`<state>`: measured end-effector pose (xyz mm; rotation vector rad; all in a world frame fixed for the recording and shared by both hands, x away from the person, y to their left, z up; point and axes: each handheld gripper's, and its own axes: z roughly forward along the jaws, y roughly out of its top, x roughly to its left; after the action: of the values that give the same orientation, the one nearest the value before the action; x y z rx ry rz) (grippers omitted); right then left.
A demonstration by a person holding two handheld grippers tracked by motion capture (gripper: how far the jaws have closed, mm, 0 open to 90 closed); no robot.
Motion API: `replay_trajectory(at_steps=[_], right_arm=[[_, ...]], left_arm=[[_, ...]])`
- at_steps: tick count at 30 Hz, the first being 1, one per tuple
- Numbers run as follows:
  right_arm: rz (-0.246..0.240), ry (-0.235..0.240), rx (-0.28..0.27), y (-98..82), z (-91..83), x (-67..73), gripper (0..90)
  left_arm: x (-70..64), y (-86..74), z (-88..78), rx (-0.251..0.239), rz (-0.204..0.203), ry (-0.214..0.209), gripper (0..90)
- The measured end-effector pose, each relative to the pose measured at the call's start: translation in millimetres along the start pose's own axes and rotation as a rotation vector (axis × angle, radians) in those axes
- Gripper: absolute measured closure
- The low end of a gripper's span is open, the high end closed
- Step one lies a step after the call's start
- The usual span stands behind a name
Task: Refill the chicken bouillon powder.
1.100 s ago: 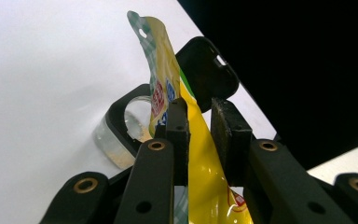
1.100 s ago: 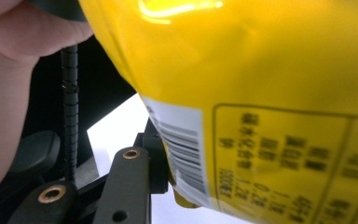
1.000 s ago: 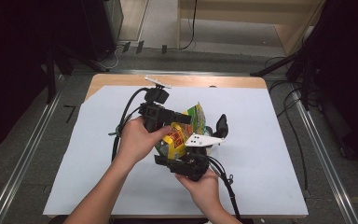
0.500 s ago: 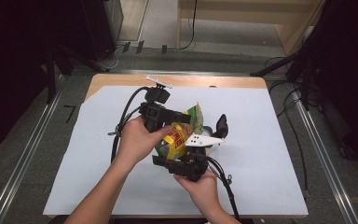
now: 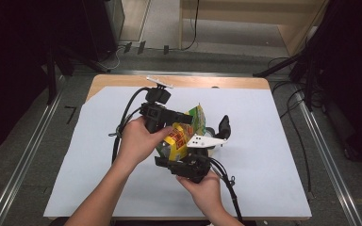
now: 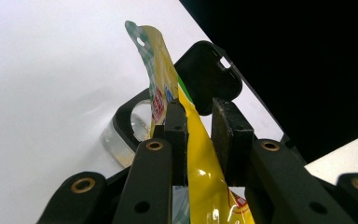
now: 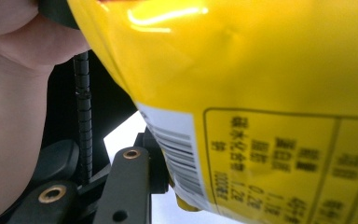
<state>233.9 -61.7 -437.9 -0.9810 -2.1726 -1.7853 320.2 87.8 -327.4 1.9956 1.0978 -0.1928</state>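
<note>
A glossy yellow plastic snack pouch [image 5: 185,134] w/ red print and a green-checked top edge is held up above the white paper-covered surface [image 5: 273,160], mid-surface, between both hands. The left gripper [image 5: 169,123] has its jaws clenched on the pouch's upper part; in the left gripper view [image 6: 199,135] the foil runs between the pads, pressed to one pad. The right gripper [image 5: 185,162] grips the pouch's lower end; its jaws have just been closing, barcode side against a jaw [image 7: 177,184]; a clear round container w/ black hinged lid [image 5: 219,129] sits just beside.
</note>
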Motion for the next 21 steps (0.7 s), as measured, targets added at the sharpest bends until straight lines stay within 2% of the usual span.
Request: replay_trajectory(at_steps=[6,16,21], right_arm=[[0.003,0.005,0.006,0.5,-0.4,-0.5,67.3],[0.010,0.012,0.014,0.2,0.2,-1.1,67.8],[0.006,0.013,0.012,0.2,0.4,-1.7,68.0]], left_arm=[[2.2,0.1,-0.5,0.007,-0.005,0.000,76.8],[-0.1,-0.8,-0.2,0.013,0.040,0.019,76.9],[0.6,-0.8,-0.1,0.008,0.042,0.018,76.5]])
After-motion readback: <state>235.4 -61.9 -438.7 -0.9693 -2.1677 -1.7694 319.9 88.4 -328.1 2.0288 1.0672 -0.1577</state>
